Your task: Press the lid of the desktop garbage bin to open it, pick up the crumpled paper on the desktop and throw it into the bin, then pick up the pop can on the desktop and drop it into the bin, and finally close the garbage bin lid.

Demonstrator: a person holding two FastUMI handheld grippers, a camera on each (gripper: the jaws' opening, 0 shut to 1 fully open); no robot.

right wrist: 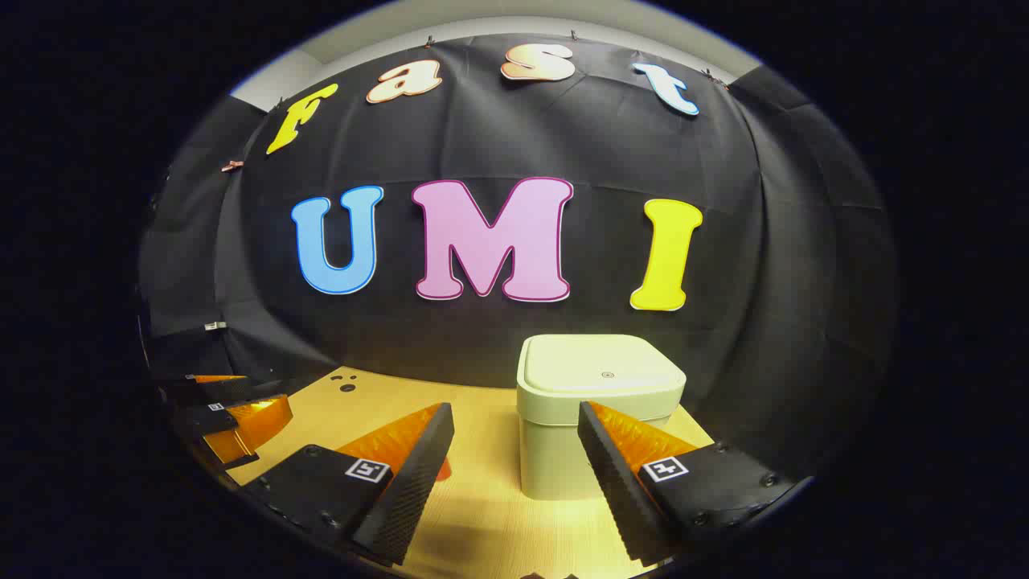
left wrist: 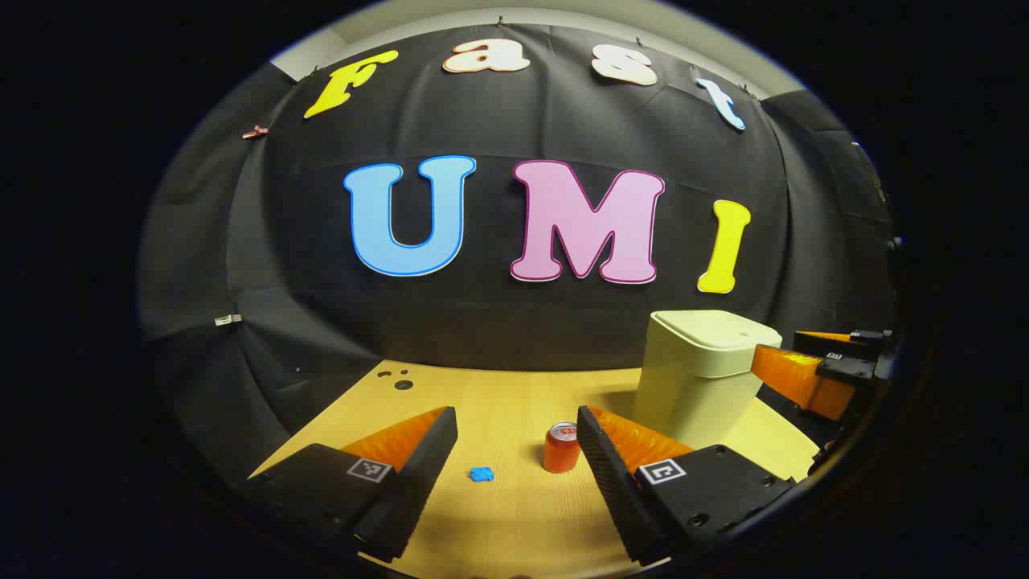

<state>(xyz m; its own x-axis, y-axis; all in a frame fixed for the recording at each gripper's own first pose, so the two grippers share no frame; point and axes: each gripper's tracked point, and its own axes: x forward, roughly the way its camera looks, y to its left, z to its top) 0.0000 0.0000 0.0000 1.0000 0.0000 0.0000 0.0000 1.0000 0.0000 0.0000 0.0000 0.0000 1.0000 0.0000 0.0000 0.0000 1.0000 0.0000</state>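
Seemingly nothing of the task is done yet. Biggest first: the pale yellow wooden desktop (left wrist: 514,515) carries the cream square plastic garbage bin (right wrist: 563,458), whose flat lid (right wrist: 599,371) lies down flush and closed, so pressing it open looks like the first step and remains to do. In the left gripper view the bin stands at the right of the desk, with the right gripper (left wrist: 792,362) reaching in beside its upper edge; whether that gripper touches the lid there cannot be told, since the view's rim cuts it off. The left gripper (left wrist: 514,450) has its fingers spread wide and holds nothing; the right gripper in its own view is likewise spread and empty, aimed at the bin. Next in size, the small red aluminium pop can (left wrist: 561,447) stands upright on the desk, near the bin and just beside the left gripper's finger in that view. Smallest, a blue scrap (left wrist: 481,474) lies left of the can, presumably the crumpled paper, though too small to be sure. Both still wait to be thrown in.
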